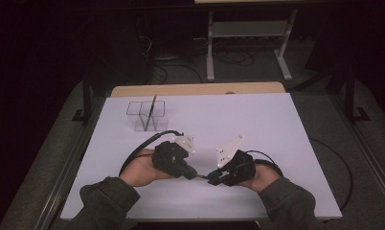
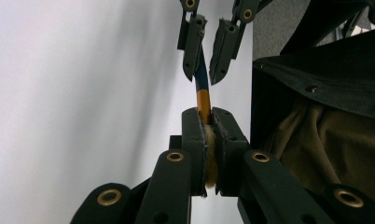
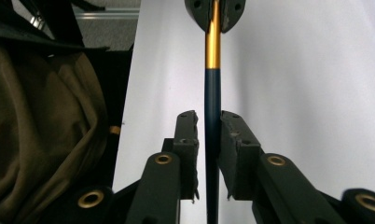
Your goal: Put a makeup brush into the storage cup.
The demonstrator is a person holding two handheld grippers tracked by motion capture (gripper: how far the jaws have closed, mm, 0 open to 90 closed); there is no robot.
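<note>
A paintbrush (image 3: 212, 88) with a dark blue handle, a gold ferrule and pale bristles spans the gap between my two grippers, above the front middle of the white table (image 1: 257, 124). My left gripper (image 2: 209, 116) is shut on the brush's ferrule and bristle end. My right gripper (image 3: 209, 121) stands open, its jaws on either side of the blue handle with small gaps. In the high view the left gripper (image 1: 194, 175) and right gripper (image 1: 210, 178) point at each other, tips nearly meeting.
A clear box-shaped holder (image 1: 147, 116) stands at the table's back left with a thin stick (image 1: 152, 108) upright in it. Black cables loop off both grippers. An olive sleeve (image 2: 316, 140) is close beside the jaws. Dark floor and a metal frame (image 1: 248, 43) lie beyond the table.
</note>
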